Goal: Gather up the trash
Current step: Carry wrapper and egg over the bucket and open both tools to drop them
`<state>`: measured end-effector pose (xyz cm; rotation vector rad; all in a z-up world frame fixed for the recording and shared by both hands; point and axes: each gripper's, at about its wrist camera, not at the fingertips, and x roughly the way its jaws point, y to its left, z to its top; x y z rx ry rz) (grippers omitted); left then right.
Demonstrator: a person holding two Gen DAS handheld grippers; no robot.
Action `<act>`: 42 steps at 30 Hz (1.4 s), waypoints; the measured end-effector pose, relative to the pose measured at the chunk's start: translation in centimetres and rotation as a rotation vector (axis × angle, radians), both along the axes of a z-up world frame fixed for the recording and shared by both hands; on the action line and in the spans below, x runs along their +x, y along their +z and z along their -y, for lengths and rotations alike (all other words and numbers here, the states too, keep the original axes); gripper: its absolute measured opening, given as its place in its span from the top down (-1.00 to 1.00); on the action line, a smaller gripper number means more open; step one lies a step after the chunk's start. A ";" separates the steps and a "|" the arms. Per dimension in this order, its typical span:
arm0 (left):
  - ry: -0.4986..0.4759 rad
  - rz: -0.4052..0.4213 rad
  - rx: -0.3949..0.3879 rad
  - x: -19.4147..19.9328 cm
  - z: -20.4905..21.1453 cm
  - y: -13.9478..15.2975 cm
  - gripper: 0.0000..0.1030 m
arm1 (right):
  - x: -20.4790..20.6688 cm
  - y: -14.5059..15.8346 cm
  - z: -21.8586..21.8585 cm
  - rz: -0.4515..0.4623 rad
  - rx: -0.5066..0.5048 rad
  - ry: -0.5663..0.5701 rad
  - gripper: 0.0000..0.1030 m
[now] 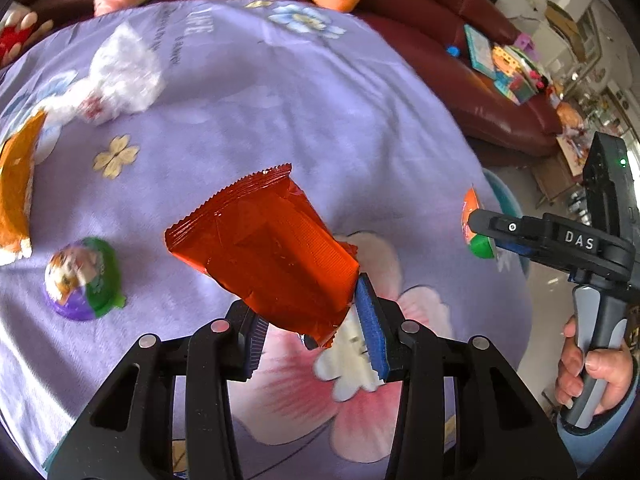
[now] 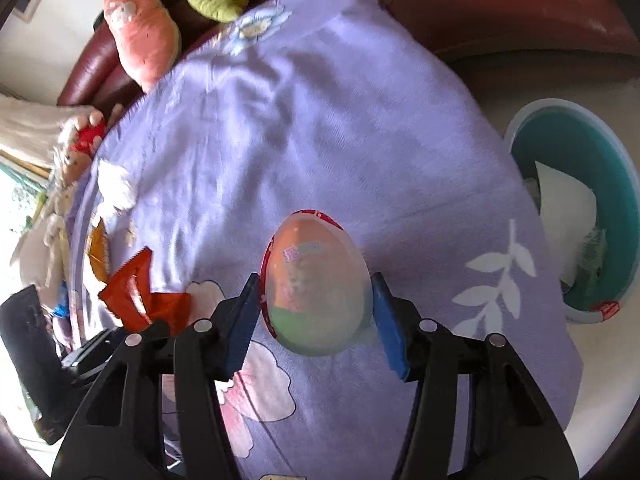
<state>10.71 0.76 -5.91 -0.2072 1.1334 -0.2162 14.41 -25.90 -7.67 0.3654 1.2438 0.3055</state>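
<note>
Left wrist view: my left hand-held gripper (image 1: pixel 310 322) pinches the red wrapper (image 1: pixel 262 258) above the purple blanket (image 1: pixel 280 120). My right hand-held gripper (image 2: pixel 312 312) brackets one egg capsule (image 2: pixel 316 284); whether its pads touch, I cannot tell. I should squeeze gently, then lift toward the teal bin (image 2: pixel 618 184). Two capsules, two wrappers.

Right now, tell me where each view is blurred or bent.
Left wrist view: the red wrapper in the left claw is sharp, the toy egg smeared. Right wrist view: the egg looks soft; the fisheye bows the purple blanket.
</note>
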 end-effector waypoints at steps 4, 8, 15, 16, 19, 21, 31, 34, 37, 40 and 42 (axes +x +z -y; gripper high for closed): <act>-0.063 0.026 -0.023 1.1 2.5 1.5 0.18 | -0.3 1.9 2.6 0.040 0.040 -0.048 -0.01; -0.124 0.043 -0.033 2.0 5.4 2.6 0.17 | -0.8 3.6 5.7 0.083 0.069 -0.103 -0.01; -0.266 0.072 -0.028 3.4 12.9 4.3 0.18 | -2.2 5.3 12.2 0.139 0.099 -0.219 -0.01; -0.293 0.075 -0.021 3.6 14.6 4.5 0.18 | -2.5 5.4 13.3 0.146 0.098 -0.239 -0.01; -0.346 0.081 -0.010 4.1 17.9 4.7 0.17 | -3.1 5.4 16.2 0.156 0.104 -0.287 -0.01; -0.370 0.080 -0.003 4.2 19.5 4.7 0.17 | -3.5 5.2 18.0 0.160 0.106 -0.320 -0.01; -0.468 0.055 0.038 6.1 27.7 3.3 0.17 | -4.6 3.4 25.5 0.146 0.120 -0.432 -0.02; -0.479 0.039 0.043 7.0 29.5 2.5 0.17 | -4.8 2.7 27.1 0.137 0.124 -0.453 -0.02; -0.490 0.024 0.049 7.8 31.2 1.7 0.17 | -4.8 2.0 28.5 0.124 0.127 -0.470 -0.02; -0.492 0.007 0.049 8.7 32.5 0.8 0.17 | -4.7 1.4 29.5 0.109 0.129 -0.480 -0.02; -0.489 -0.008 0.046 9.1 33.0 0.2 0.16 | -4.4 1.1 29.9 0.101 0.127 -0.481 -0.02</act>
